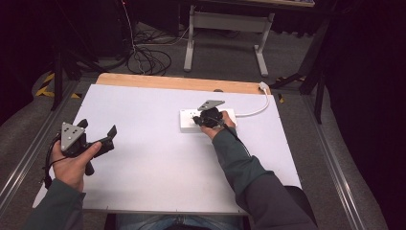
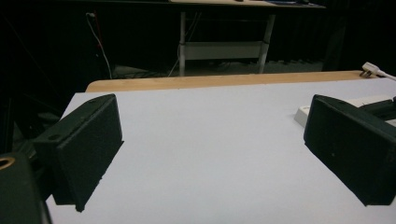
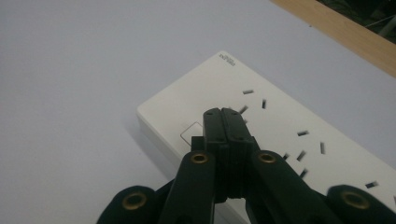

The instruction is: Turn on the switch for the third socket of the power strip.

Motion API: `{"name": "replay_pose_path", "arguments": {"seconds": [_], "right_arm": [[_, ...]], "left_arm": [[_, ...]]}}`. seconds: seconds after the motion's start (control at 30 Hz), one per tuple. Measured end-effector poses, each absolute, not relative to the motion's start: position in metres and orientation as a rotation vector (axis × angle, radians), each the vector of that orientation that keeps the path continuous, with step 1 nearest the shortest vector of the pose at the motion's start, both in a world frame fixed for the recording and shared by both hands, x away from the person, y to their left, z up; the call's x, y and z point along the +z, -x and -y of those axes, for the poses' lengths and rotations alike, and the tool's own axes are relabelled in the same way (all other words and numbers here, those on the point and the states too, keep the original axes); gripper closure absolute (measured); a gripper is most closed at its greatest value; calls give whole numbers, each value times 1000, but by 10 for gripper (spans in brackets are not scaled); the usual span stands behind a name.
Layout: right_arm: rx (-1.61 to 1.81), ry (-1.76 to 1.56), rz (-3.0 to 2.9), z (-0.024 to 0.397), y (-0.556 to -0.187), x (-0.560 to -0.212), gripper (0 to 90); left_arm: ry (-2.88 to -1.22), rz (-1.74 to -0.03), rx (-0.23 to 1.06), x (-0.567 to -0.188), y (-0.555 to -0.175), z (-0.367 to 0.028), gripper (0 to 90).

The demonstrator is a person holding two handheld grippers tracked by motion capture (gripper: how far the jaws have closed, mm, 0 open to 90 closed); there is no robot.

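Observation:
A white power strip [image 1: 187, 120] lies flat on the white tabletop [image 1: 143, 163], right of centre toward the back. Its white cable [image 1: 253, 111] curls to a plug [image 1: 264, 86] at the wooden back edge. My right gripper [image 1: 203, 120] is over the strip, jaws shut together with nothing between them. In the right gripper view its tips [image 3: 223, 114] sit above the strip's top face [image 3: 201, 88], just past the square switch [image 3: 191, 133] and by the first sockets. My left gripper [image 1: 98, 128] rests at the table's left, jaws wide open and empty [image 2: 219, 140].
A wooden strip [image 1: 167, 82] runs along the table's far edge. Beyond it, on the floor, lie tangled cables [image 1: 148, 60] and the legs of another desk [image 1: 225, 28]. In the left gripper view the strip's end [image 2: 306, 114] peeks out beside the right jaw.

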State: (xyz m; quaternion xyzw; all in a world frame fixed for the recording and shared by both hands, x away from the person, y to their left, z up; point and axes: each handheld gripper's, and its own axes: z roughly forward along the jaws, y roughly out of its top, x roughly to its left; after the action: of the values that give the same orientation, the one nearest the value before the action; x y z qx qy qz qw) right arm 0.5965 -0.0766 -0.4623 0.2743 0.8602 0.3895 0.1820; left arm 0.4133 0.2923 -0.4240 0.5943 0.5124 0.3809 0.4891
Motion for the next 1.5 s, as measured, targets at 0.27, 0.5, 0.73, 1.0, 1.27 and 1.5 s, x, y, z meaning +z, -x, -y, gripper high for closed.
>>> {"name": "replay_pose_path", "arguments": {"seconds": [0.27, 0.5, 0.73, 1.0, 1.27, 1.5], "right_arm": [[1089, -756, -2419, 70, -594, -467, 900], [1080, -824, -2410, 82, -596, -468, 900], [1108, -772, -2389, 80, -593, -465, 900], [1146, -766, -2397, 85, -584, -459, 900], [1181, -744, -2391, 92, -575, -449, 900], [1203, -742, -2389, 99, -569, -444, 900]], "left_arm": [[-1442, -1252, 930, -424, -411, -293, 50], [-1446, -1248, 931, -424, -412, -293, 50], [-1454, -1238, 925, -424, -414, -291, 50], [-1459, -1231, 920, -424, -415, -289, 50], [-1461, -1233, 913, -424, -418, -288, 50], [-1463, -1233, 909, -424, -419, -287, 50]]}}
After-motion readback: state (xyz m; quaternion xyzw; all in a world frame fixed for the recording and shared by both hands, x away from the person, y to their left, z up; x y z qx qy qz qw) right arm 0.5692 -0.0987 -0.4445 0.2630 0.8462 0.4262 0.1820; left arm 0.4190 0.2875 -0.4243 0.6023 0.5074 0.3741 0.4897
